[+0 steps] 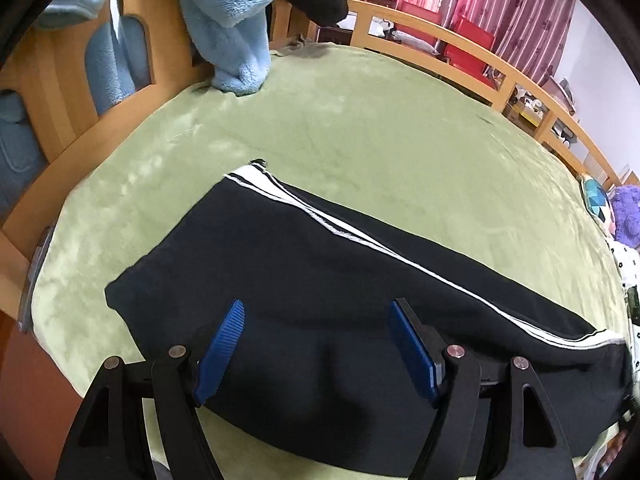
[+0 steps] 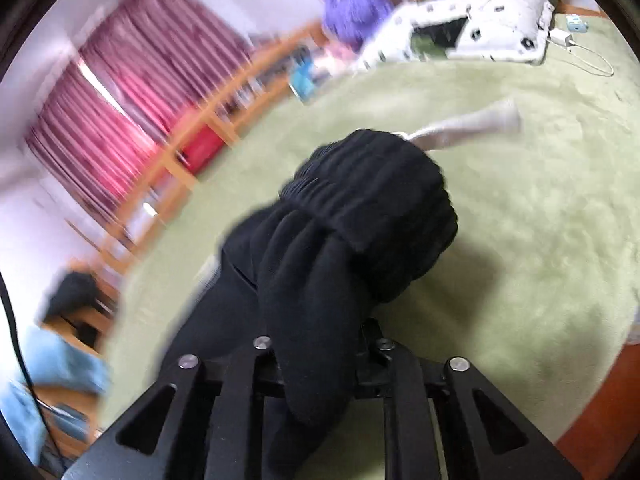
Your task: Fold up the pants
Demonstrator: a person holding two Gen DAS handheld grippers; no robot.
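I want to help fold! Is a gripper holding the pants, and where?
Yes. The right gripper pinches the black pants bunched near the waistband; the left gripper is open above them.

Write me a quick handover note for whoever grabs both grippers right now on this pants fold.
Left gripper: open, holding nothing, poised over the near edge of the pants, which lie across the green blanket with the white side stripe on the far edge.
Right gripper: shut on the bunched elastic waistband end, lifted off the blanket; that view is motion-blurred.
Done: legs appear stacked lengthwise, as only one stripe shows.
Left: probably carry the held end over onto the flat part, release, smooth. How many folds remain I cannot tell.
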